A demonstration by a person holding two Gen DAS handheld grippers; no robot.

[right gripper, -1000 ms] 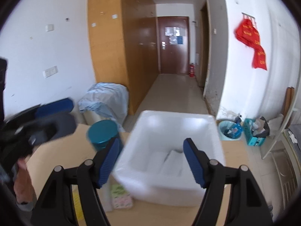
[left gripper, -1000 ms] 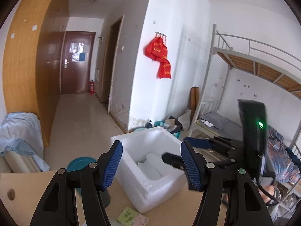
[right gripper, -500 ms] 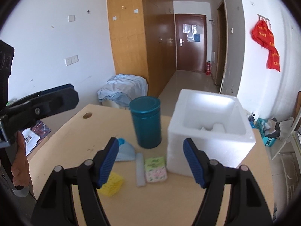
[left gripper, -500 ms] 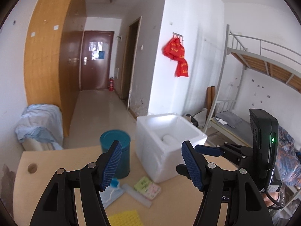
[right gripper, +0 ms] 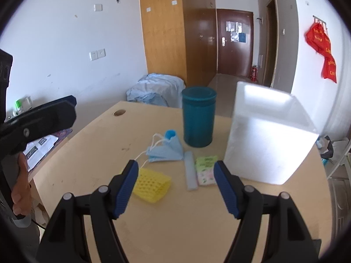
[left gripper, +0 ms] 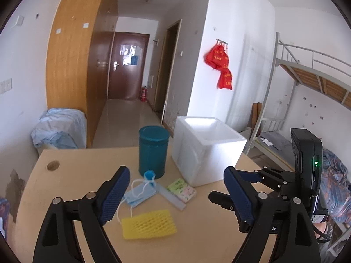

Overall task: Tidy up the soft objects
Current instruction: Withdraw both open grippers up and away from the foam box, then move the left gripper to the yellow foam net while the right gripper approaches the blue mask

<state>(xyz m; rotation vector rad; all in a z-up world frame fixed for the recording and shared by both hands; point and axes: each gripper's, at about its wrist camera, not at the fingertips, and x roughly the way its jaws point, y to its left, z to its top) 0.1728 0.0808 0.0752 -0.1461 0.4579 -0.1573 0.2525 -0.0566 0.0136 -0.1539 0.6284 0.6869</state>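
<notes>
On the wooden table [left gripper: 72, 171] lie a yellow foam net sleeve [left gripper: 148, 224] [right gripper: 152, 184], a light blue face mask [left gripper: 140, 194] [right gripper: 165, 151], a green and pink tissue pack [left gripper: 181, 190] [right gripper: 205, 169] and a pale flat strip [left gripper: 172, 198] [right gripper: 190, 173]. Behind them stand a teal canister [left gripper: 153, 151] [right gripper: 198, 116] and a white foam box [left gripper: 206, 149] [right gripper: 267, 135]. My left gripper [left gripper: 175, 195] hovers above the soft items, its jaws opening with nothing between them. My right gripper [right gripper: 176, 185] is open and empty, also above them.
A small blue cap [left gripper: 149, 174] sits by the mask. The table has a round cable hole [left gripper: 53, 166]. A cloth-covered bundle [left gripper: 59, 128] lies on the floor behind. A bunk bed [left gripper: 307, 100] stands at the right. A hand [right gripper: 20, 188] holds the left gripper's handle.
Both grippers have pulled back from above the foam box, so the table and its soft items have come into view. The left jaws stand wider than before.
</notes>
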